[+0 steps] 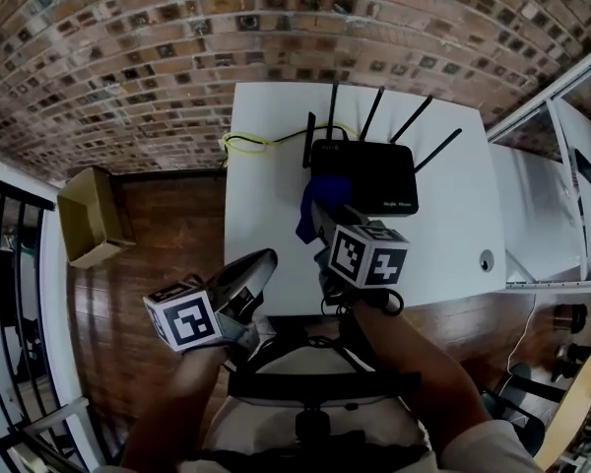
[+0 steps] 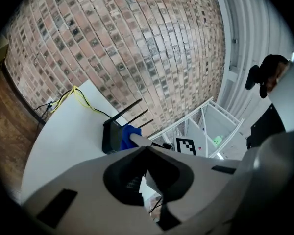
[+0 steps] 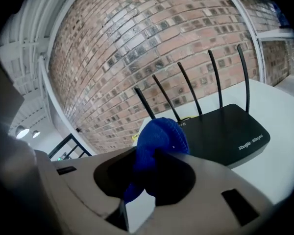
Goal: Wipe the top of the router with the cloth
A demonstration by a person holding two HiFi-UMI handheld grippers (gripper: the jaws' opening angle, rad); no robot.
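— Gripping anything in the right gripper [image 1: 320,213]?
— Pinching the blue cloth [image 1: 308,208] between its jaws, bunching it into a wad bulging past the tips.
— Hanging where?
— Hovering over the white worktop [image 1: 453,225], right at the near left corner of the black router [image 1: 366,175]. Overlapping that corner in the head view, but touching it or not, cannot tell.
— And lying how, as to the router?
— Lying flat toward the far side of the worktop, pointing its thin antennas [image 1: 374,112] up toward the brick wall [image 1: 177,47], trailing a yellow cable [image 1: 251,143] off its left side.
— Doing what with the left gripper [image 1: 263,261]?
— Pressing its jaws together on nothing, pointing across the worktop's near left edge, hanging beside the right gripper, apart from router and cloth.
— Anything off the worktop?
— Showing a cardboard box [image 1: 89,220] on the wooden floor [image 1: 177,254], left of the worktop.
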